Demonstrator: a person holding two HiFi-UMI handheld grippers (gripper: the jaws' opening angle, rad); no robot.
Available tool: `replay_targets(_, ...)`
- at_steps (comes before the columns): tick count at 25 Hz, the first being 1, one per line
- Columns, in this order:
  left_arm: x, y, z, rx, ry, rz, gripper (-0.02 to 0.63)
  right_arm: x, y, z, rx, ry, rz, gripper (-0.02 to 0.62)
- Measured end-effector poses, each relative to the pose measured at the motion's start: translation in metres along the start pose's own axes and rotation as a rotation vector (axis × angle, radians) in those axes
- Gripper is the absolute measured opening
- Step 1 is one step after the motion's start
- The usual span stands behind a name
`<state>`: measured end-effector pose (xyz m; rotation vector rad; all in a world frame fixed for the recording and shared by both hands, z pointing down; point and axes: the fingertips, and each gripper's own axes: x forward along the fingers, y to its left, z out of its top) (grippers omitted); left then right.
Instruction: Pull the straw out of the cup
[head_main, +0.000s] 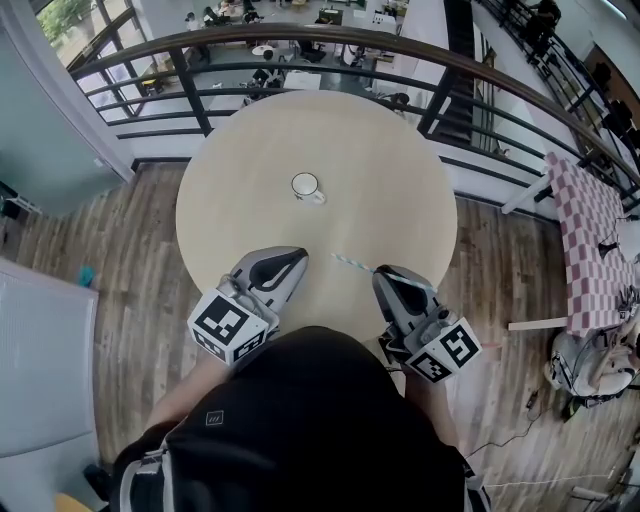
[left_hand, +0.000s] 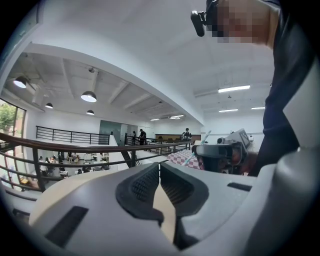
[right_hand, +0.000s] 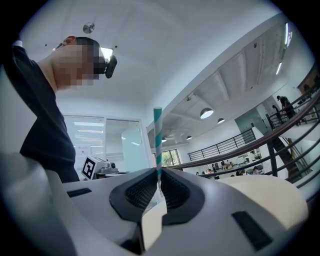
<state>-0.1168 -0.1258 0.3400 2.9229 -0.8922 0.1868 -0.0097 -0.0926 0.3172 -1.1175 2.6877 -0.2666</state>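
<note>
The head camera sits high over the table (head_main: 320, 140) and looks almost straight down, so the whole round top fits in (the person's own shoulders fill the bottom). The camera on the left gripper (head_main: 298, 260) sits low at the near edge of the table, close behind its jaws, and looks sideways along that edge. The camera on the right gripper (head_main: 383, 274) sits low at the same edge and looks back the other way. So each sees the other gripper and the person. All three views show the table and the rail (head_main: 300, 40) past its far side.
</note>
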Motion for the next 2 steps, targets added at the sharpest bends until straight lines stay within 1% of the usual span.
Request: replay_targets(2,-0.0012,-0.0007,-0.0001,0.0,0.002,-0.001,0.014,0.0002,0.0027,-0.0003,0.001,0.001,0.004,0.038)
